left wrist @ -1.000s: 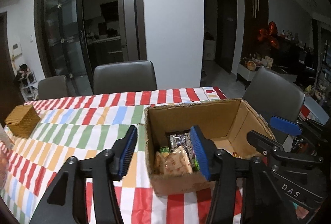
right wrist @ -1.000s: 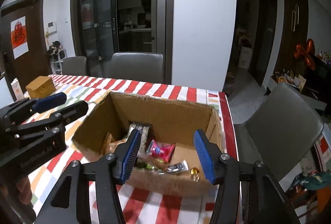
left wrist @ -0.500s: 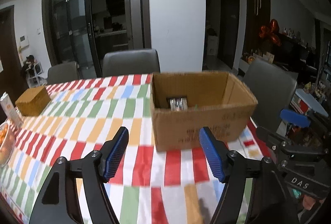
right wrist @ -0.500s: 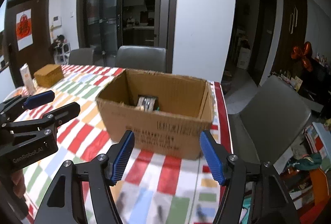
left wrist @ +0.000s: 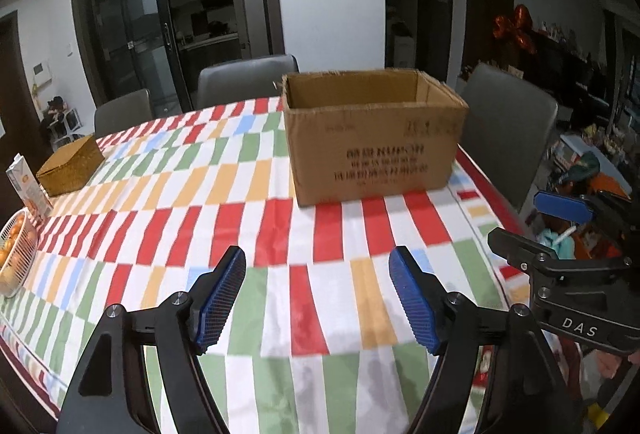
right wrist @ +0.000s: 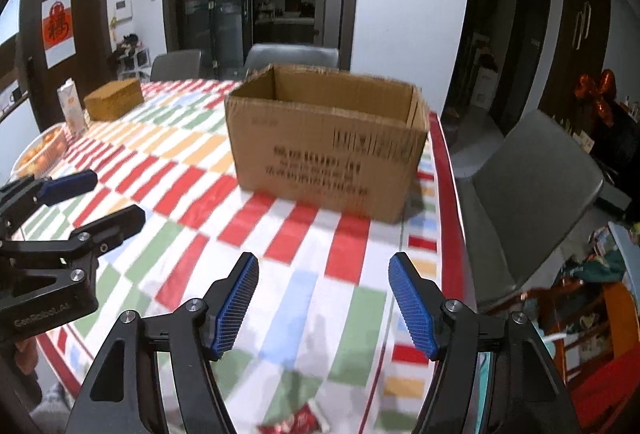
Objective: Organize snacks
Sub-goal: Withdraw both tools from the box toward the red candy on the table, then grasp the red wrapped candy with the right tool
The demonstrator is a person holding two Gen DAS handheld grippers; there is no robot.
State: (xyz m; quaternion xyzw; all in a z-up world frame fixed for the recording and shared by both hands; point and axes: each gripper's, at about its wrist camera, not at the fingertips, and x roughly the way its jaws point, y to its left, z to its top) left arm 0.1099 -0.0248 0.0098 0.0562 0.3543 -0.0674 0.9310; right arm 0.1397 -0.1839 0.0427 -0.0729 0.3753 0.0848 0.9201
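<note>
An open cardboard box (left wrist: 372,141) stands on the striped tablecloth (left wrist: 180,193) near the far right of the table; it also shows in the right wrist view (right wrist: 328,145). Its contents are hidden from this low angle. My left gripper (left wrist: 318,298) is open and empty, well back from the box above the cloth. My right gripper (right wrist: 324,302) is open and empty near the table's front right edge. A red snack packet (right wrist: 298,420) lies at the bottom edge of the right wrist view. Each gripper shows in the other's view, the right one (left wrist: 560,234) and the left one (right wrist: 76,201).
A woven box (left wrist: 72,165), a juice carton (left wrist: 28,185) and a white basket of oranges (left wrist: 12,254) sit at the table's left. Grey chairs (left wrist: 248,81) stand behind, and another (right wrist: 536,189) to the right. Clutter lies on the floor at the right (right wrist: 592,274).
Both grippers have pulled back and down from above the box to the near side of the table. The snacks inside the box have dropped out of sight. Both stay open.
</note>
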